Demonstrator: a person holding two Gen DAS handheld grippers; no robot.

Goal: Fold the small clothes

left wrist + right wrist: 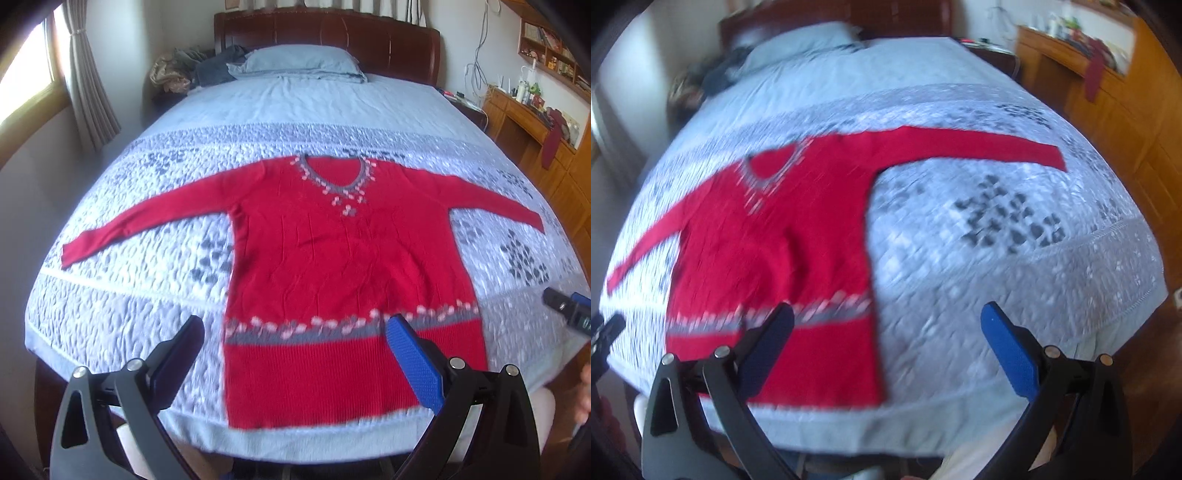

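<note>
**Red sweater laid flat on the bed, both grippers open above the near edge**

A red knit sweater (pixel 343 258) lies face up on a pale quilted bedspread (pixel 147 295), neckline toward the headboard, hem toward the foot of the bed. Both sleeves are spread wide, and the left sleeve (pixel 147 225) and right sleeve (pixel 979 146) reach toward opposite sides of the bed. A grey and pink patterned band crosses the body just above the ribbed hem.

The left gripper (pixel 295 325) hovers over the hem with its jaws wide apart, holding nothing. The right gripper (pixel 886 314) hovers near the sweater's right lower corner, its jaws also wide apart and empty. No fold appears to have begun.

Likely risks from here: the knit is soft and stretchy, so a pinch that catches only the top layer could pull front from back and leave the fold crooked. A pinch that goes too deep may snag the bedspread and lift it with the sweater. The hem lies close to the bed's foot edge, so a tug toward the person could slide the garment off. The right wrist view is blurred, which makes judging the corner harder.
</note>
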